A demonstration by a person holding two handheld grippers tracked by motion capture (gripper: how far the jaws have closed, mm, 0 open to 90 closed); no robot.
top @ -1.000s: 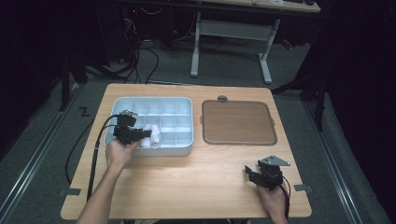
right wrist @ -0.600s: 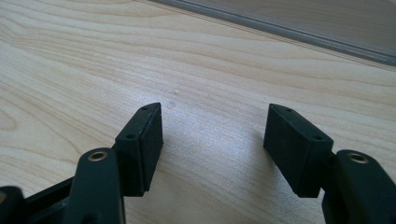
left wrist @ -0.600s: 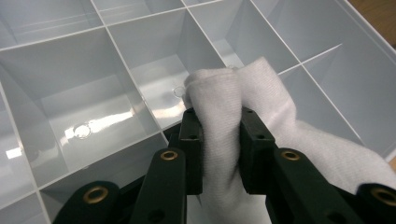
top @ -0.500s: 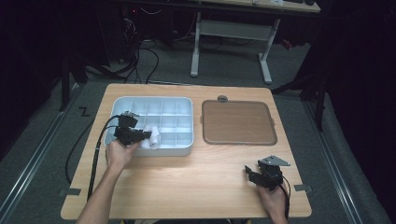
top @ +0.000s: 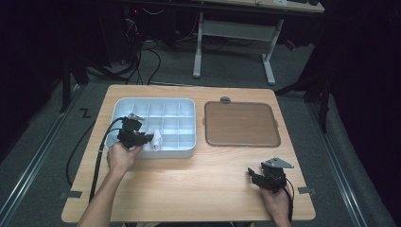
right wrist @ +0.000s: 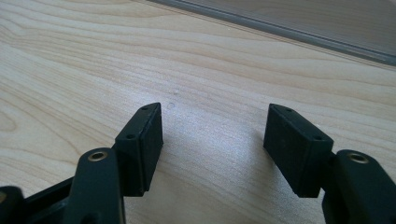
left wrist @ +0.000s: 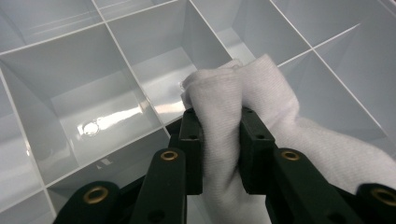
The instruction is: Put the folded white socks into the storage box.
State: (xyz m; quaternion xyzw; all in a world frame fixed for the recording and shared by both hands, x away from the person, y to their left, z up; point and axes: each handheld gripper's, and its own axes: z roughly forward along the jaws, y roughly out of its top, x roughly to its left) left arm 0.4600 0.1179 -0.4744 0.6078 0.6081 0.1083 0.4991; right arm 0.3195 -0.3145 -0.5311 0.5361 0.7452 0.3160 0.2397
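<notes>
From the high view, a person's left gripper (top: 142,138) is holding a white cloth (top: 155,140) over the near row of a pale divided tray (top: 189,105), apparently wiping its compartments; which cells are already wiped cannot be told, so I judge the job under way rather than finished. Right of the tray a brown flat lid (top: 241,124) with rounded corners is lying on the wooden tabletop (top: 189,189), and nearer the person than that lid the right gripper (top: 257,176) is resting idle.

In the left gripper view, the black fingers (left wrist: 194,140) are pinching the cloth (left wrist: 233,98), a soft ribbed weave bunched into folds, above the tray's (left wrist: 107,93) glossy, hard plastic walls and square cells.

In the right gripper view, the fingers (right wrist: 144,135) are standing wide apart over bare, pale-grained tabletop (right wrist: 215,70), holding nothing.
</notes>
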